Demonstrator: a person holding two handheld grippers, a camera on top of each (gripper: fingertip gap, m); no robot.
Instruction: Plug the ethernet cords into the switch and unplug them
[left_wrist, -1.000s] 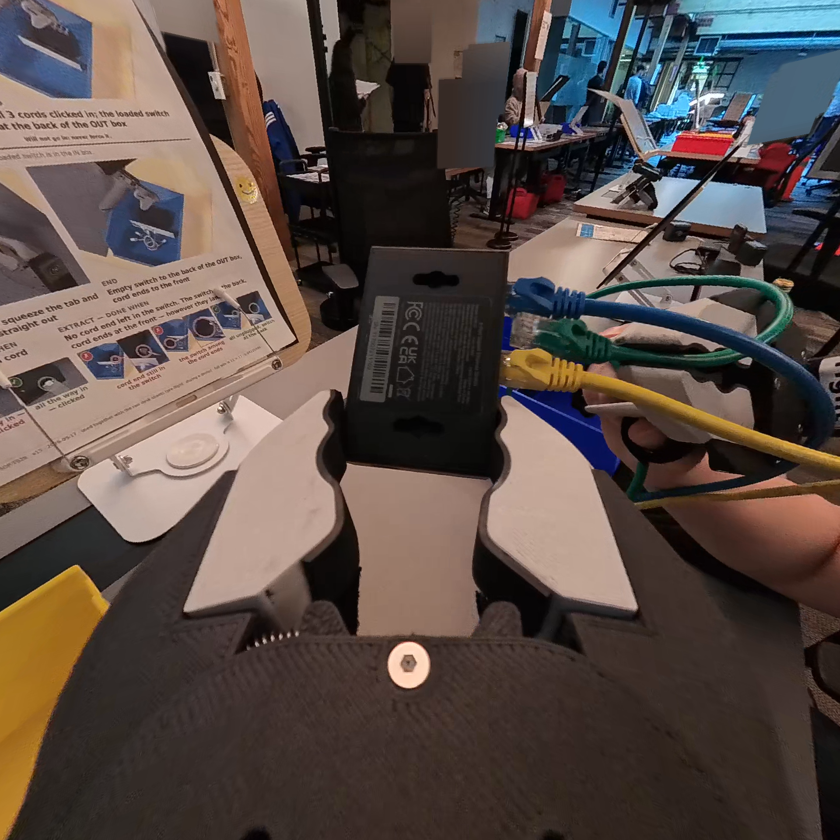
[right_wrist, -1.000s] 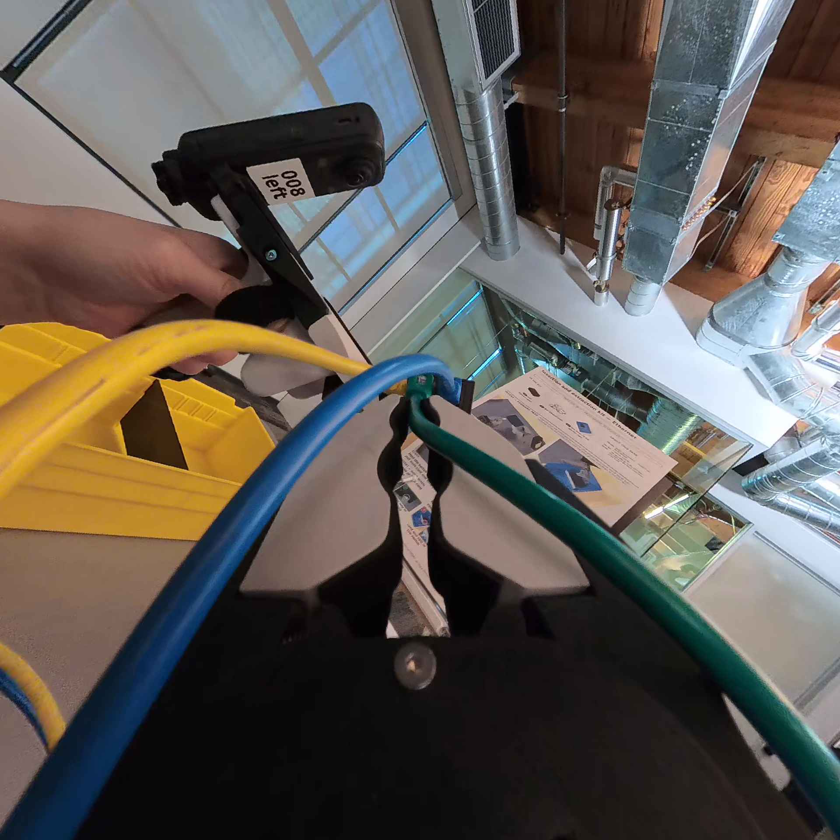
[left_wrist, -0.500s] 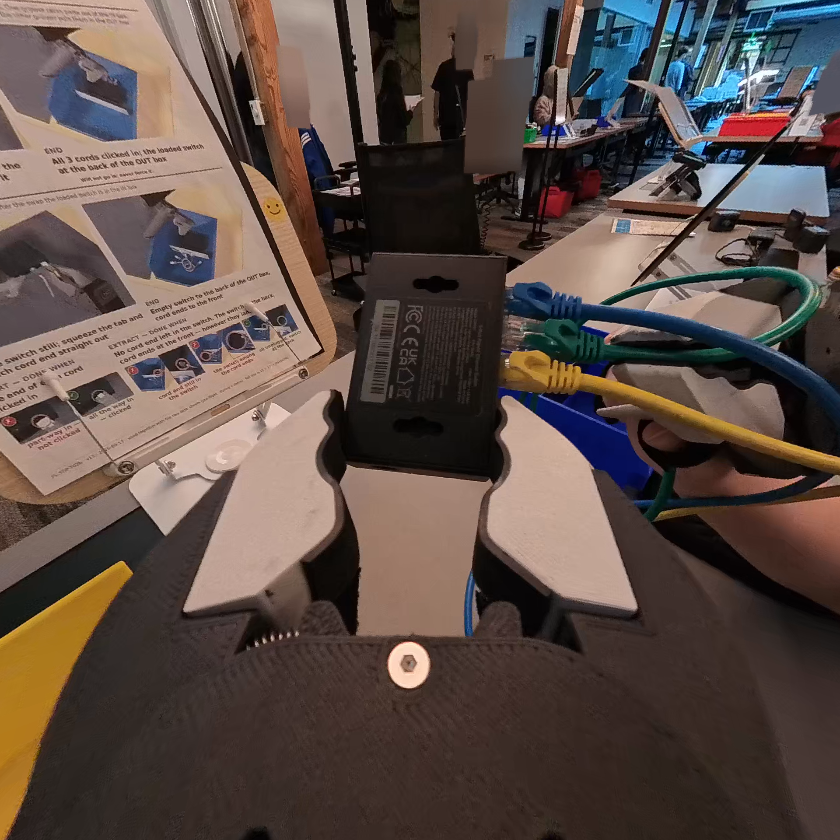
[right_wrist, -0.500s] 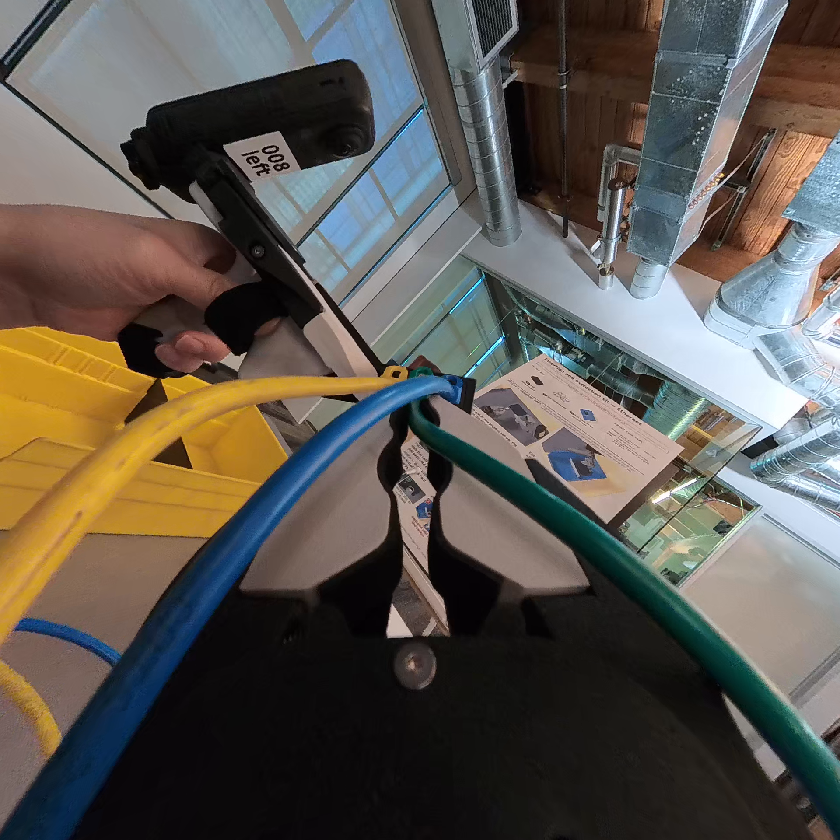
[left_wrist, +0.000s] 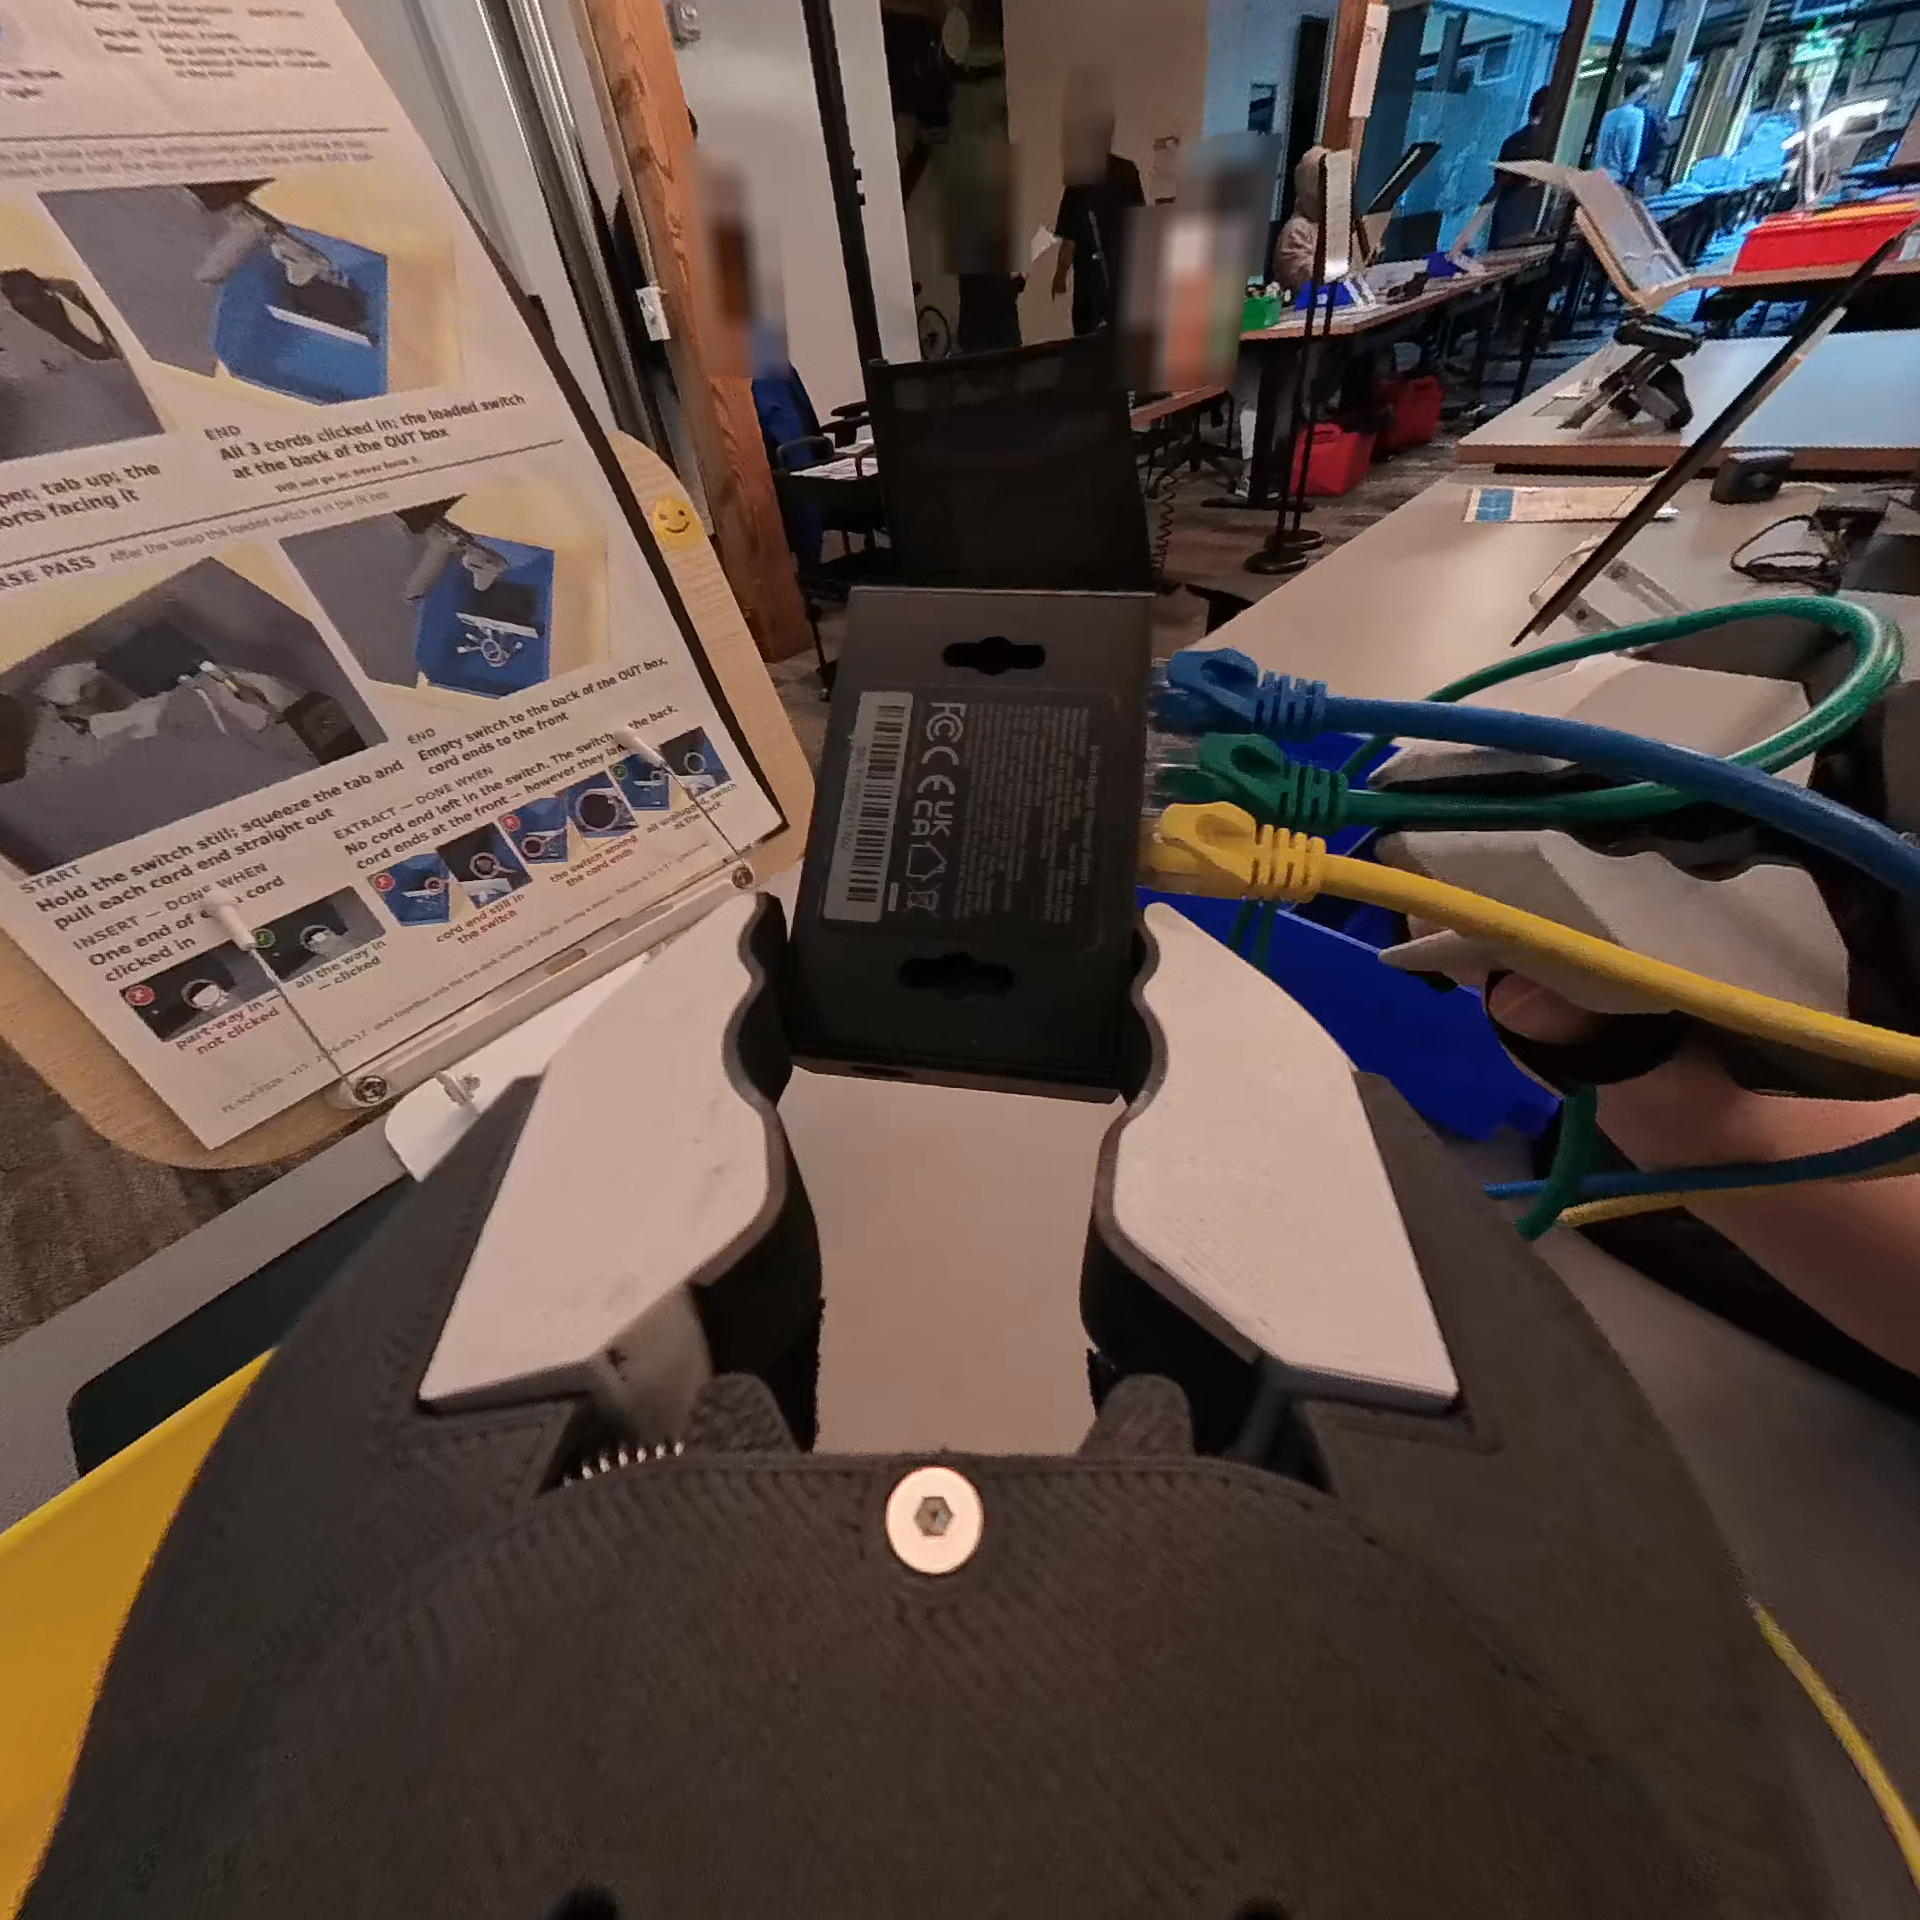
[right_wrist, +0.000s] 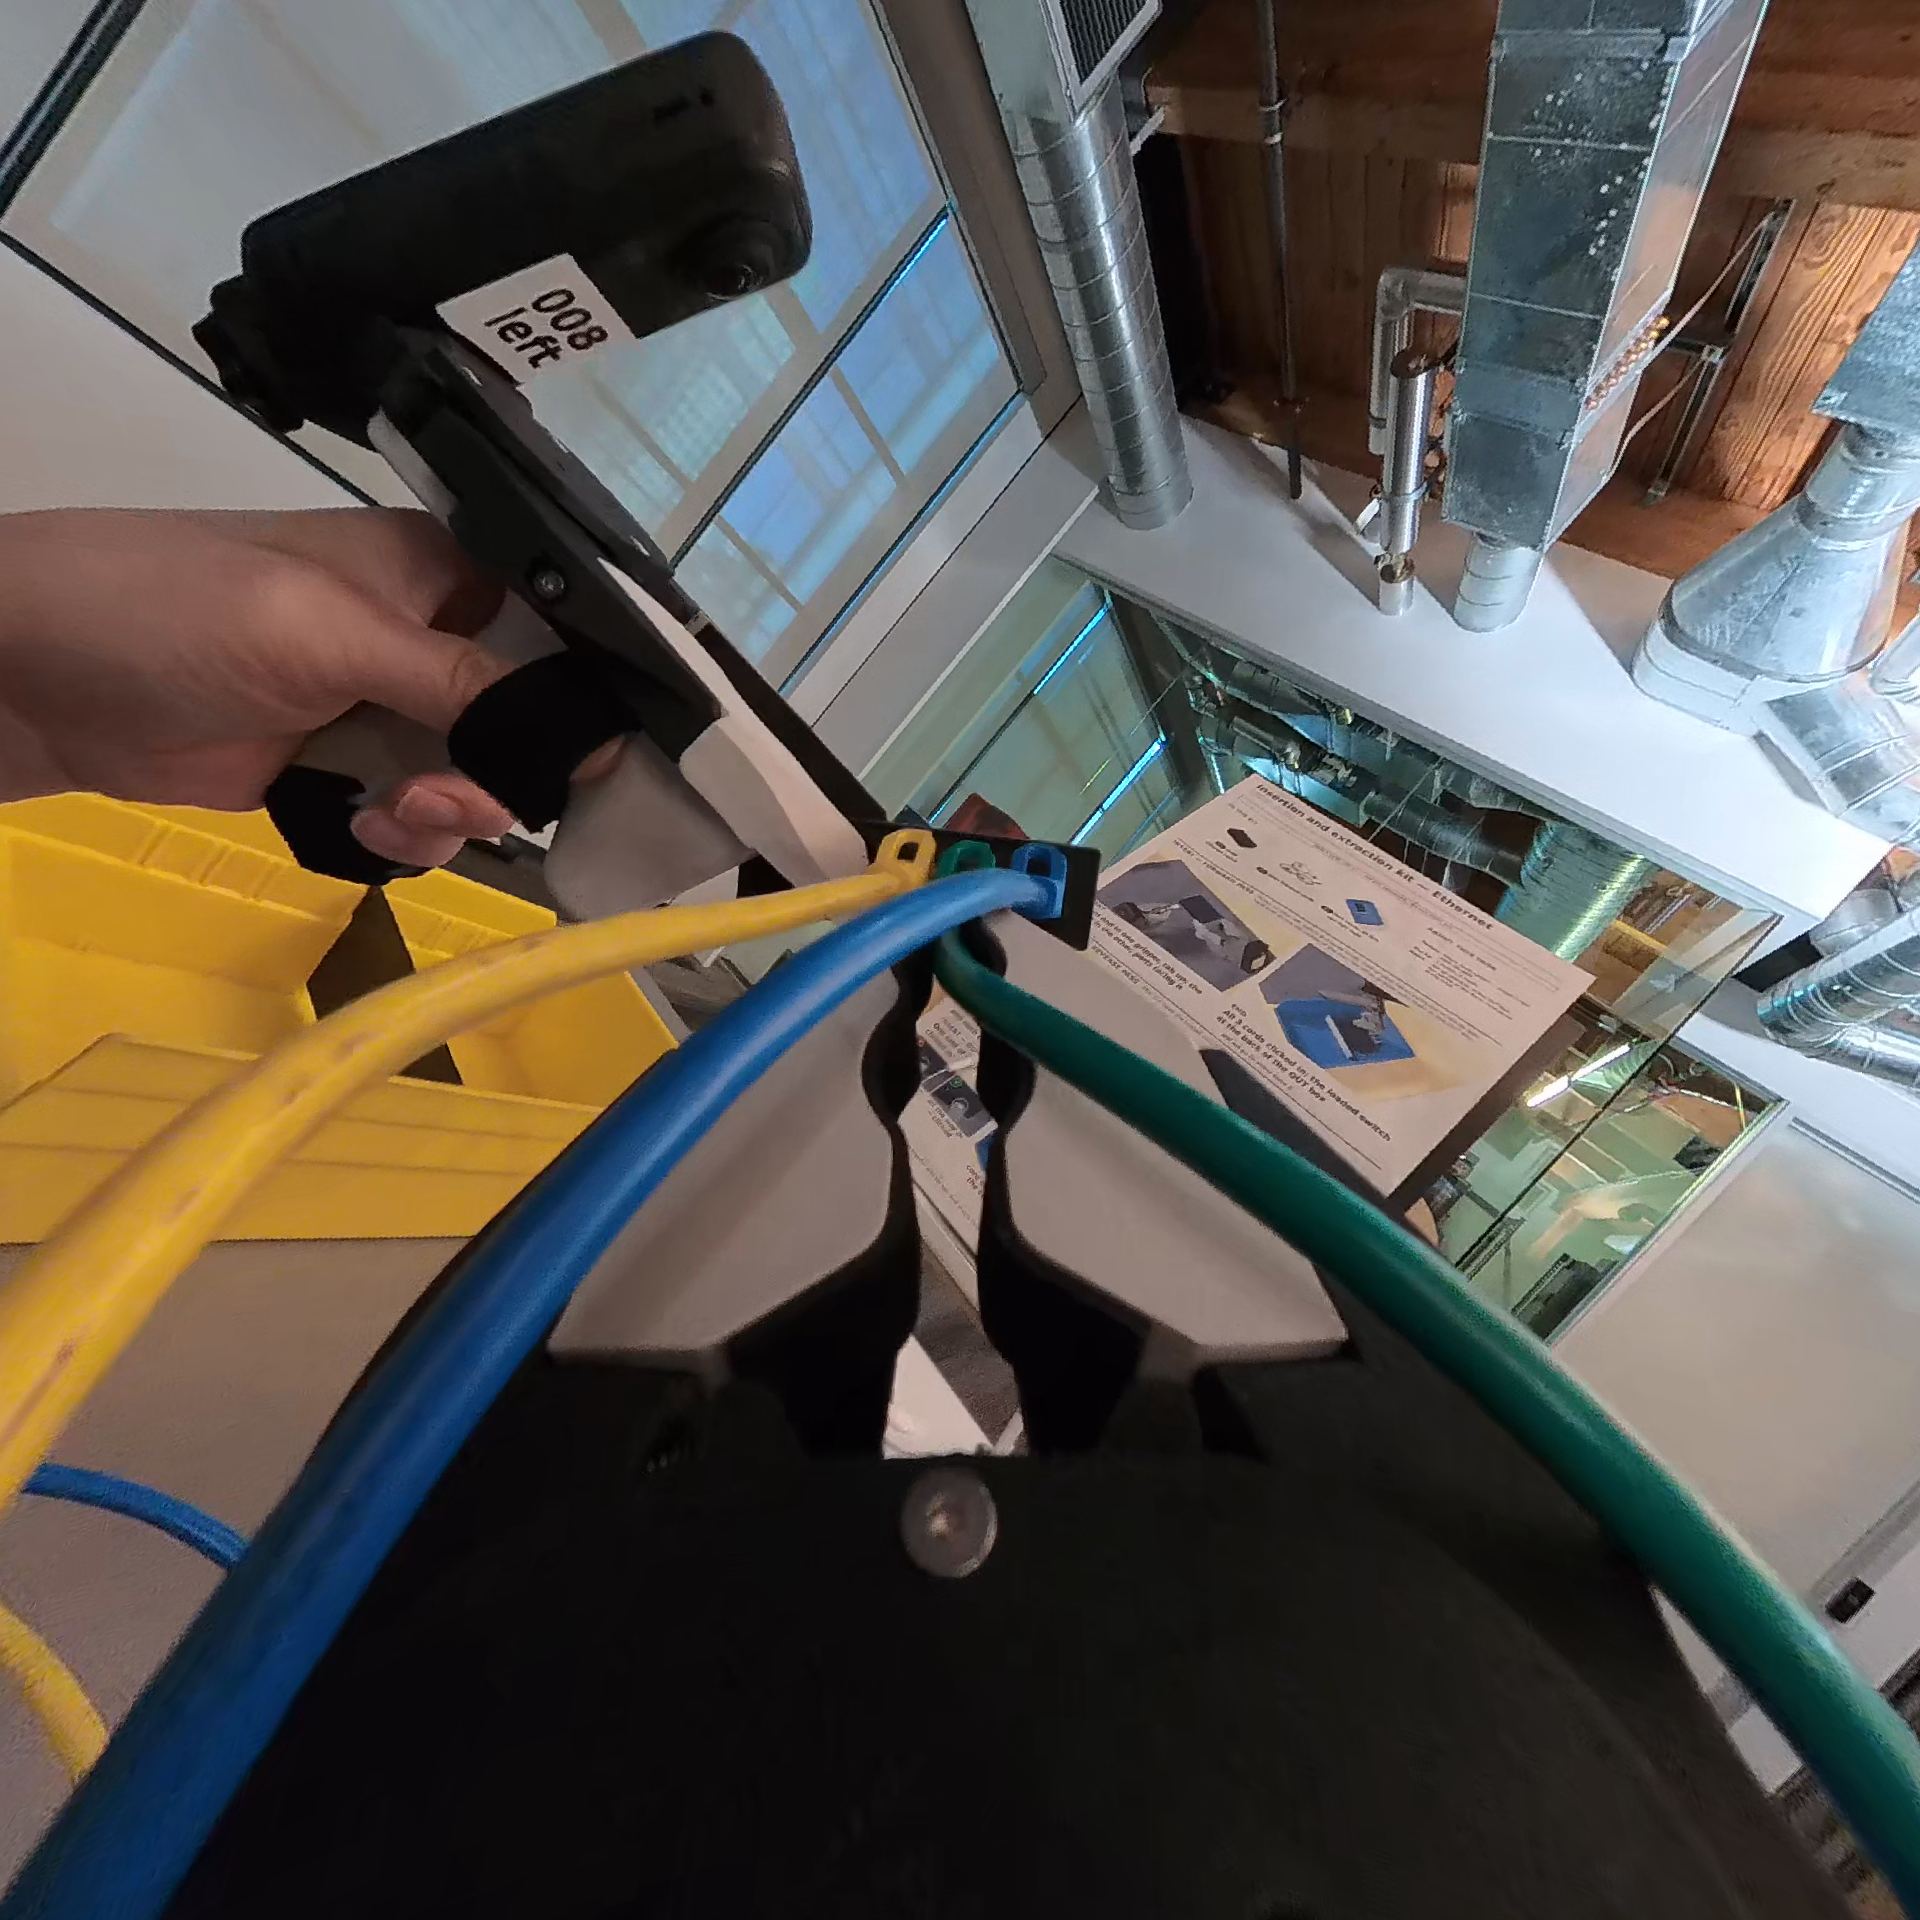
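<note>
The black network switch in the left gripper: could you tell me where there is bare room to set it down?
Bare grey tabletop lies below the yellow plastic bin. The blue plastic bin sits right of the black network switch, but the blue, green and yellow cords crowd that side.

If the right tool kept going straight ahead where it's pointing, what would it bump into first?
Probably the switch. The right tool, nearly closed, points at its port edge, where the yellow plug, green plug and blue plug sit. Depth is hard to judge.
</note>
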